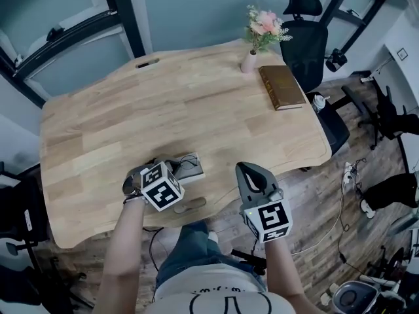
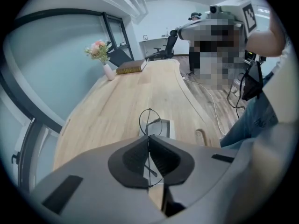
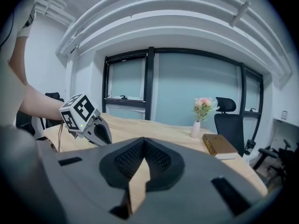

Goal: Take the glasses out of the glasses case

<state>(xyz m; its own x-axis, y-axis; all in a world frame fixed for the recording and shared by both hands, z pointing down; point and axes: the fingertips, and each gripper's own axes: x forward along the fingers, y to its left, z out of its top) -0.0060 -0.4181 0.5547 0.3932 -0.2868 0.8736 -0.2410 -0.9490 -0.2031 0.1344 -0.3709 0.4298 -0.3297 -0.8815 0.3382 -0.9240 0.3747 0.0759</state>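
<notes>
left gripper [image 2: 149, 137] clamped on wire-frame glasses [image 2: 148, 121], glasses case [image 1: 194, 167] on wooden table [image 1: 131, 123], right gripper [image 3: 144, 144] jaws closed, empty

Glasses [image 2: 149, 122]: thin black wire frame with round rims, pinched edge-on between the closed jaws of my left gripper [image 2: 149, 136]. Glasses case [image 2: 167, 128]: grey, rectangular, flat on the wooden table [image 2: 121, 101], just beyond the glasses.

The table's [image 1: 163, 103] broad middle lay open. A vase [image 1: 248, 62] and a book [image 1: 282, 87] stood at its far right corner; the glasses case [image 1: 192, 167] sat near the front edge.
</notes>
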